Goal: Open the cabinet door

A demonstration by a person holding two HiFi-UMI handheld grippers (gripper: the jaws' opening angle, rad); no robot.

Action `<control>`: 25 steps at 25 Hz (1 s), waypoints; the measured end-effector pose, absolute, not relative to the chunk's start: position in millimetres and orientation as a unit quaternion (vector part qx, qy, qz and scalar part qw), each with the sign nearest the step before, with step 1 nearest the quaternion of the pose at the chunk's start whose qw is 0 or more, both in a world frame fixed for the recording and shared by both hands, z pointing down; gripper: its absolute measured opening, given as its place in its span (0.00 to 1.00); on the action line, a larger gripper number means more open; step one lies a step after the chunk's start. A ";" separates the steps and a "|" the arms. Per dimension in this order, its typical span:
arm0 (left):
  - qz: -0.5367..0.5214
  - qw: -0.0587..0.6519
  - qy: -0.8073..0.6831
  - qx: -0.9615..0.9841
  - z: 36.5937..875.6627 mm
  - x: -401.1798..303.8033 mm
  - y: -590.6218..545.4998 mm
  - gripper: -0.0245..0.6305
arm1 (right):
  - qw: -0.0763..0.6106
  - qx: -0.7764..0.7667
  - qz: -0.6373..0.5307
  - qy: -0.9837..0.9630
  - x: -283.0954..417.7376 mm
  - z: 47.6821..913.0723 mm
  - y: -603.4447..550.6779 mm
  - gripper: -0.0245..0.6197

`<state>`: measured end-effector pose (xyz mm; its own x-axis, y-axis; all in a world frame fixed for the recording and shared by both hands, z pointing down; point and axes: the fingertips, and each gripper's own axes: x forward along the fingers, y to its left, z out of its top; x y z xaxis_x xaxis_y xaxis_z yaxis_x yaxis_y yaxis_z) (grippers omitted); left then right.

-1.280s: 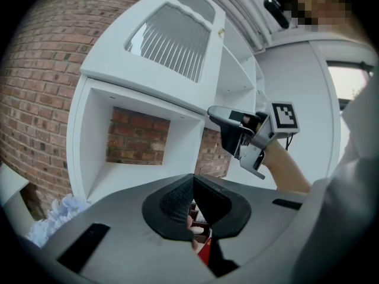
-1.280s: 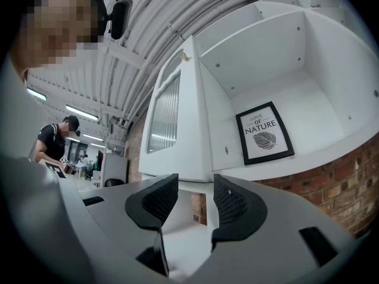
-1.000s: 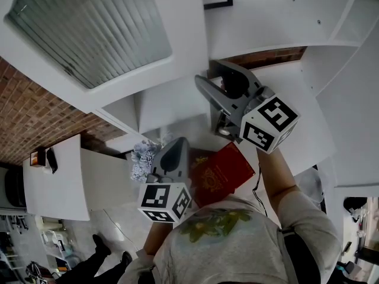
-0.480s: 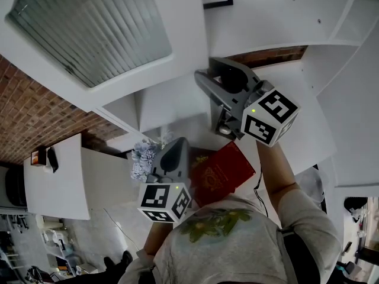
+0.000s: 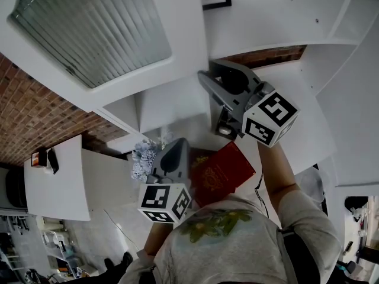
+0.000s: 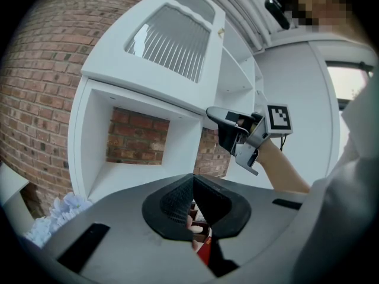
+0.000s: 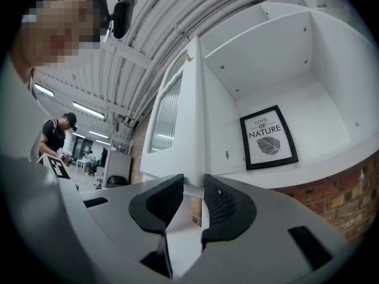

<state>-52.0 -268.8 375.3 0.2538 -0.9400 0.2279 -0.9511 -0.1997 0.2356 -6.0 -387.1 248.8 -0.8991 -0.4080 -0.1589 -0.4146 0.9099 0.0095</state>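
Observation:
The white cabinet door (image 5: 89, 28) with its ribbed glass pane stands swung outward, also in the left gripper view (image 6: 172, 40) and edge-on in the right gripper view (image 7: 177, 111). My right gripper (image 5: 207, 77) is raised to the door's lower corner. Its jaws have just been closing, and the door's edge now fills the gap between the pads (image 7: 167, 201). From the left gripper view the right gripper (image 6: 213, 114) sits under that corner. My left gripper (image 5: 176, 144) hangs lower, near my chest, shut with nothing held (image 6: 192, 181).
Inside the open cabinet stands a framed leaf print (image 7: 269, 136). Below it is a white niche with a brick back (image 6: 136, 136). A red book (image 5: 225, 170) and pale flowers (image 5: 142, 155) lie on the counter. A person (image 7: 56, 138) stands far off.
The right gripper has shifted slightly at the door's lower corner. The passer-by's legs at the lower left have moved almost out of frame. The left gripper has not moved.

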 end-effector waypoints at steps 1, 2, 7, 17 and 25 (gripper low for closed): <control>0.017 0.165 -0.610 0.774 375.0 -52.1 -268.3 0.05 | 0.077 -0.211 0.022 0.974 -5.7 248.7 -386.2 0.22; 0.017 0.165 -0.610 0.774 374.8 -52.5 -267.7 0.05 | 0.076 -0.210 0.024 0.974 -5.4 248.5 -385.2 0.22; 0.015 0.165 -0.612 0.773 375.9 -53.9 -265.9 0.05 | 0.077 -0.209 0.027 0.975 -3.0 249.0 -379.7 0.21; 0.011 0.164 -0.608 0.777 372.8 -51.3 -261.2 0.05 | 0.073 -0.217 0.037 0.973 0.2 247.9 -369.0 0.20; 0.010 0.162 -0.607 0.778 370.9 -51.1 -254.2 0.05 | 0.064 -0.225 0.034 0.972 3.5 246.9 -359.3 0.20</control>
